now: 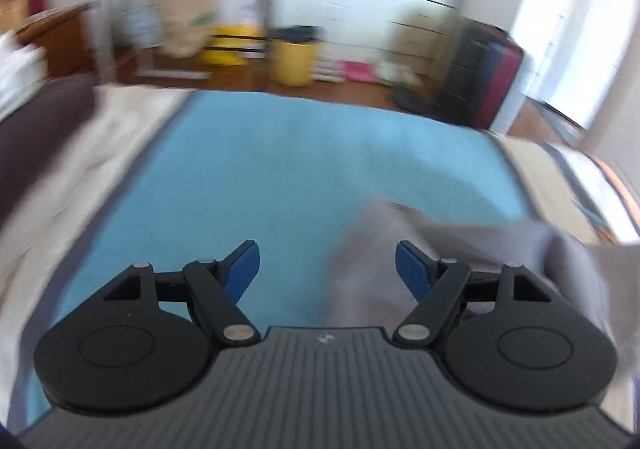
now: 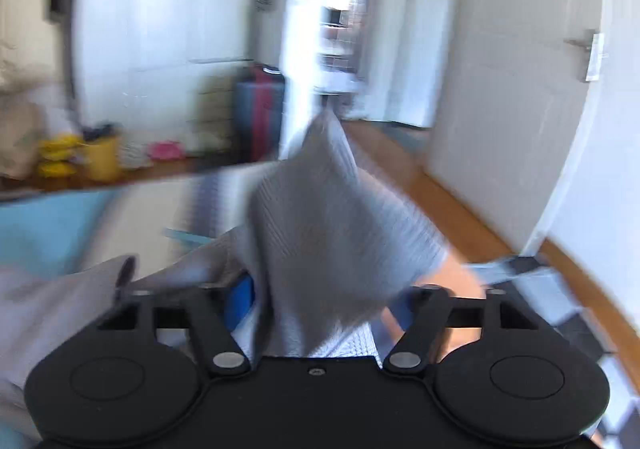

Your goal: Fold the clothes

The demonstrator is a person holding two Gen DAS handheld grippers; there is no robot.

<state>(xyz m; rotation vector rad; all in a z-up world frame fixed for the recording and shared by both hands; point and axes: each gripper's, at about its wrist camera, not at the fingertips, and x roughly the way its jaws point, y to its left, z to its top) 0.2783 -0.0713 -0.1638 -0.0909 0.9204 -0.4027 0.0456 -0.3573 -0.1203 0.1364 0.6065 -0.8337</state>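
the left gripper (image 1: 327, 265) stands wide apart, its two blue pads (image 1: 244, 267) well separated with nothing between them. it hovers over a blue mat (image 1: 280, 169), a flat, slightly fuzzy sheet spread across a pale bed cover (image 1: 80, 169). the far pad sits over the edge of the grey garment (image 1: 460, 249), which lies in soft folds on the right part of the mat; whether the pad touches the cloth cannot be told through the blur.

the right gripper (image 2: 316, 309) has the grey garment (image 2: 332, 217) running between its fingers, one blue pad (image 2: 240, 305) showing at the left and the other hidden behind fabric. the linkage arms stand fairly spread, so whether the fingers actually clamp the cloth cannot be told. the fabric is a fine ribbed or waffle knit, light grey, thin and limp. from this gripper a flap rises to a pointed corner directed up and away from the camera, its long axis running roughly along the fingers; more of the garment trails down and to the left in smooth rounded folds.

beyond lie a wooden floor (image 2: 460, 217), a white door (image 2: 520, 109) with a metal handle, a yellow bucket (image 1: 292, 61) and a dark suitcase (image 1: 488, 85). both views are smeared.
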